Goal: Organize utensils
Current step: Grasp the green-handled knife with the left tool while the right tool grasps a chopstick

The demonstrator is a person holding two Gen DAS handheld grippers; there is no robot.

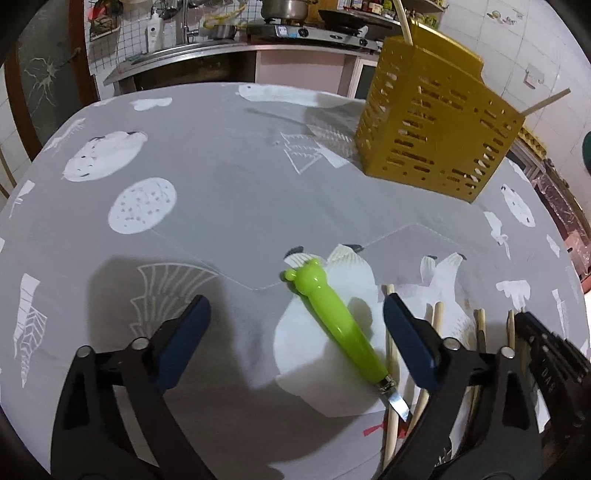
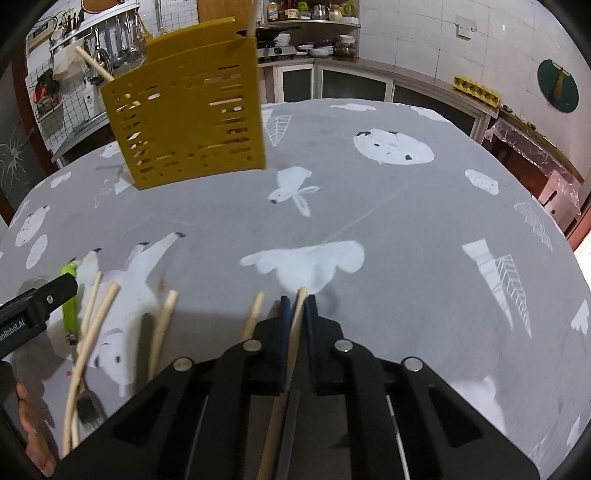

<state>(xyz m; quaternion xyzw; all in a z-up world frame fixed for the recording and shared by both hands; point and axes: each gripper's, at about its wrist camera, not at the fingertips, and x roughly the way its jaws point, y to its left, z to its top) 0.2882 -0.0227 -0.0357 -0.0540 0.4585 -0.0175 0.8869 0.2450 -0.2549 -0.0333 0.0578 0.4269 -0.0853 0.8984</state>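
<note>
A green-handled knife [image 1: 338, 326] with a bear-shaped end lies on the grey tablecloth between the wide-apart fingers of my left gripper [image 1: 297, 314], which is open and touches nothing. Its blade points toward me. Several wooden chopsticks [image 2: 96, 321] lie loose on the cloth just right of the knife. My right gripper [image 2: 297, 299] is shut on one chopstick [image 2: 298, 312], whose tip sticks out past the blue pads. A yellow slotted utensil holder [image 1: 432, 136] stands at the back of the table with chopsticks poking out of its top; it shows in the right wrist view as the holder [image 2: 188, 114].
The round table [image 2: 388, 206] carries a grey cloth with white animal prints. Behind it are a kitchen counter with a stove [image 1: 306, 31], a sink and hanging tools. A hand [image 2: 33, 428] shows at the lower left of the right wrist view.
</note>
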